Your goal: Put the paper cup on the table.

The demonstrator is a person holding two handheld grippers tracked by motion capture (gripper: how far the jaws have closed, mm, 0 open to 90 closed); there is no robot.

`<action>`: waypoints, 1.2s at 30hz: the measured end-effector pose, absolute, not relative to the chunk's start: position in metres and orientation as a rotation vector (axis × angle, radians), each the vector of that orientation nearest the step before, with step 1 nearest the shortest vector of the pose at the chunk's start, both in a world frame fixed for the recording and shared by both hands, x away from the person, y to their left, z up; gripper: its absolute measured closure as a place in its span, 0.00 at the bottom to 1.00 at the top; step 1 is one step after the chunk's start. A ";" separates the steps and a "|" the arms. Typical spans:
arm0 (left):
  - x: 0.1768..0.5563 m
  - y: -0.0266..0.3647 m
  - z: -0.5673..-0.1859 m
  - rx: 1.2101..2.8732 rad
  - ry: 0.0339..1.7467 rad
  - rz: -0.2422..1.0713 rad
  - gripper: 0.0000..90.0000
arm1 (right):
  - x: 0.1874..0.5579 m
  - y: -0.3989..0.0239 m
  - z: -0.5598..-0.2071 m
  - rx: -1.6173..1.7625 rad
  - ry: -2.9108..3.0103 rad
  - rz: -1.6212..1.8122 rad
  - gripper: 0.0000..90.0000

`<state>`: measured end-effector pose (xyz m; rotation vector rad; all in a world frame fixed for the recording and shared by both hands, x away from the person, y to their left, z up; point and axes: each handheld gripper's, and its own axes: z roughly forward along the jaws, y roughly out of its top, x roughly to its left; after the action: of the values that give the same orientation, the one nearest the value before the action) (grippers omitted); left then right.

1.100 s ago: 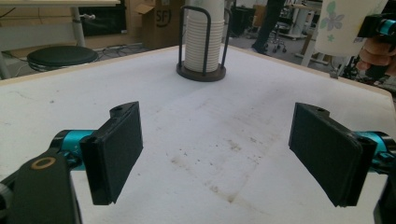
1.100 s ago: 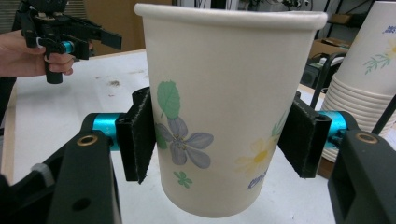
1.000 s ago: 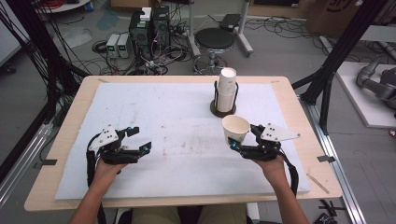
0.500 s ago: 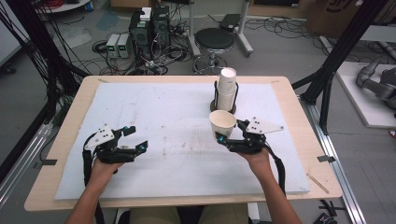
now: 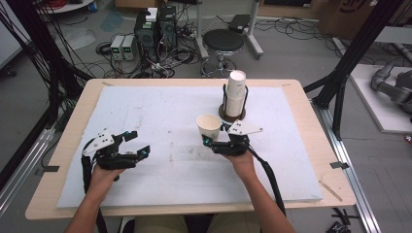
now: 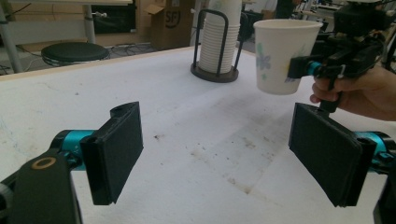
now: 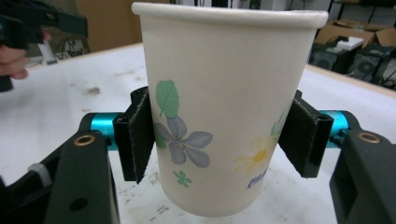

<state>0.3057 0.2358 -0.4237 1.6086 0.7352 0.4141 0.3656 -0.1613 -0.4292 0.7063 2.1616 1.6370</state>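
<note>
While clamped upright, paper cup [image 7: 224,107]

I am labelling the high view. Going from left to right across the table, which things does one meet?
Left tool → paper cup, held in the right tool → cup stack in its holder.
</note>
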 end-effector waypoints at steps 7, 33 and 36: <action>0.306 0.232 -0.427 1.629 0.734 0.401 0.20 | 0.378 -0.146 -0.445 0.770 2.222 1.557 0.39; 0.307 0.231 -0.428 1.640 0.742 0.390 0.20 | 0.384 -0.138 -0.445 0.757 2.439 1.251 0.36; 0.308 0.231 -0.428 1.634 0.747 0.387 0.20 | 0.383 -0.140 -0.446 0.782 2.452 1.231 0.27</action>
<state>0.3077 0.2307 -0.4277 1.6344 0.7469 0.3869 0.3834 -0.1402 -0.4462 0.7820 2.4516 1.2308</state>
